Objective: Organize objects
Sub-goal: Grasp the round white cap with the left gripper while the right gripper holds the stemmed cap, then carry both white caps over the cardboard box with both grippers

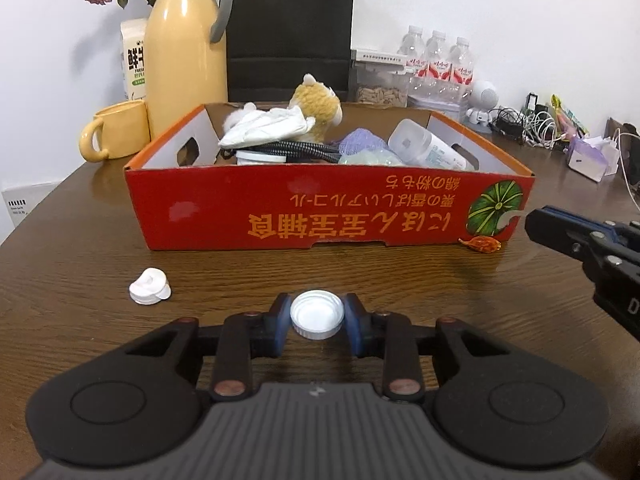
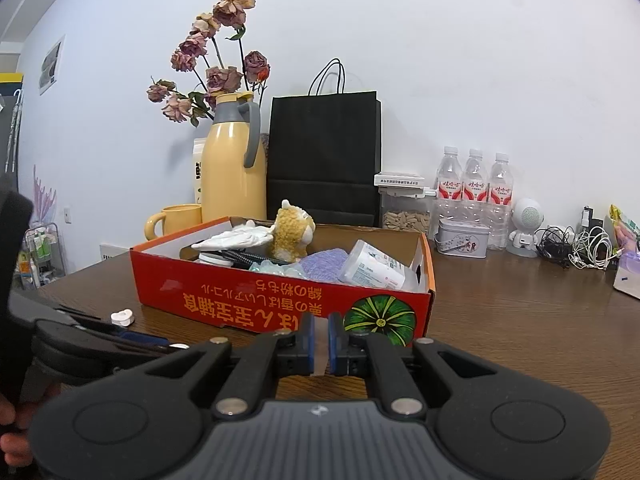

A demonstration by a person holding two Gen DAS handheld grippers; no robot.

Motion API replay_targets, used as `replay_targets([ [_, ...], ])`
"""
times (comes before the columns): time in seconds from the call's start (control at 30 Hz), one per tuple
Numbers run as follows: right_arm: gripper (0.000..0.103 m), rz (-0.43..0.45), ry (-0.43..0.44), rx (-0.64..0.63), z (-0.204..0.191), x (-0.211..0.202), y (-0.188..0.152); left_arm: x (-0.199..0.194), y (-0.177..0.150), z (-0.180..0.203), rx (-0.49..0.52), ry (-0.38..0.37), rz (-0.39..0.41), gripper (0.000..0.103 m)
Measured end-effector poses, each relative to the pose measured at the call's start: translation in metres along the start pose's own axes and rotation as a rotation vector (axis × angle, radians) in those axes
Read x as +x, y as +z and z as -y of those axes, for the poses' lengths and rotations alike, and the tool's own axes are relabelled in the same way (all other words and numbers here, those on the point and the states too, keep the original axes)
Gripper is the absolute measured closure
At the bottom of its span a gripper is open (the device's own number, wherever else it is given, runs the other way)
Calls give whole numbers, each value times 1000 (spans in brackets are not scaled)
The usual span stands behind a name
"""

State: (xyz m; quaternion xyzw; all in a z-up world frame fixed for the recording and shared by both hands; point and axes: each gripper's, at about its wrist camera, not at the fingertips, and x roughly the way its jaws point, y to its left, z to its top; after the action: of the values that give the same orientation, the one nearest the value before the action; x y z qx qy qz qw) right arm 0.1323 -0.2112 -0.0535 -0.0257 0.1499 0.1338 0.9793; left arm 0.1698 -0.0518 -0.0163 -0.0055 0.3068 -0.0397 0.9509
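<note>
A white bottle cap [image 1: 316, 315] lies open side up on the brown table, and the blue pads of my left gripper [image 1: 317, 309] press on both its sides. Behind it stands the red cardboard box [image 1: 320, 208], holding a plush toy [image 1: 318, 108], a white cloth, a white bottle [image 1: 428, 146] and other items. A small white plastic piece [image 1: 150, 286] lies to the cap's left. My right gripper [image 2: 321, 336] hovers shut before the box's right front corner [image 2: 400, 312], with nothing clearly between its pads; it also shows in the left wrist view [image 1: 536, 226].
A small orange scrap [image 1: 482, 245] lies at the box's front right. Behind the box stand a yellow mug [image 1: 116, 132], yellow thermos [image 1: 184, 52], black paper bag [image 1: 290, 28] and water bottles [image 1: 436, 60]. Tangled cables [image 1: 532, 124] and a purple tissue box [image 1: 592, 156] sit right.
</note>
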Motion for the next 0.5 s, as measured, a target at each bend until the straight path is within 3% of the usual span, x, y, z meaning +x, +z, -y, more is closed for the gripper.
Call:
replay_targets([
  [0.23, 97, -3, 14, 8, 1, 0, 0, -11, 7, -6, -15, -2, 38, 74],
  [0.5, 97, 33, 31, -21, -10, 2, 18, -25, 40, -12, -22, -9, 140, 74],
])
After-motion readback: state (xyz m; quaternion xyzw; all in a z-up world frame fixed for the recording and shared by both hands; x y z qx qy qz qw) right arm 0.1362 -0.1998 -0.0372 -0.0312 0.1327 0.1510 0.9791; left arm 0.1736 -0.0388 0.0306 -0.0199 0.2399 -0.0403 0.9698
